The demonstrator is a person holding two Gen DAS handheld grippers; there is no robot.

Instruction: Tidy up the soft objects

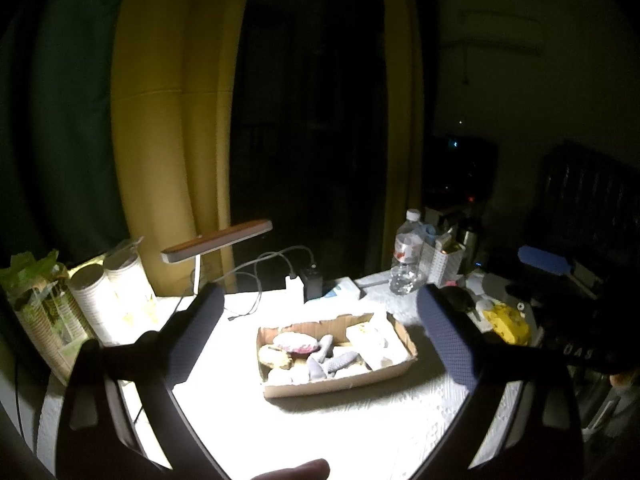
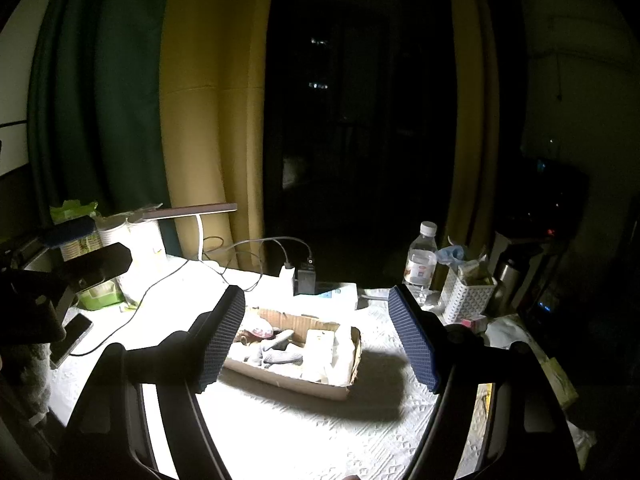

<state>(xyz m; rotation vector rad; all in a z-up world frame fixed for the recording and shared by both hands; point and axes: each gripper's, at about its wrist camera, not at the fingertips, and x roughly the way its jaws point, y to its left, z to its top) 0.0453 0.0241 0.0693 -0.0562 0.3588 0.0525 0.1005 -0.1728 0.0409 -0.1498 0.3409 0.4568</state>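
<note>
A shallow cardboard box [image 1: 344, 385] sits on the white table under a desk lamp. It holds several soft objects: a pink and white pouch [image 1: 298, 345], grey knobbly pieces [image 1: 340, 362], a tan lump [image 1: 274, 356] and pale sponge blocks [image 1: 370, 340]. The box also shows in the right wrist view [image 2: 288, 380]. My left gripper [image 1: 320, 340] is open and empty, held above and in front of the box. My right gripper [image 2: 320, 340] is open and empty, also above the box, nearer its right side.
A desk lamp [image 1: 218, 240], charger and cables [image 1: 300, 280], water bottle [image 1: 406, 256], white basket [image 2: 466, 300], paper cups [image 1: 100, 292], a yellow sponge [image 1: 506, 322] and a phone [image 2: 72, 338] ring the table. The other gripper's body [image 2: 80, 264] hangs at the left.
</note>
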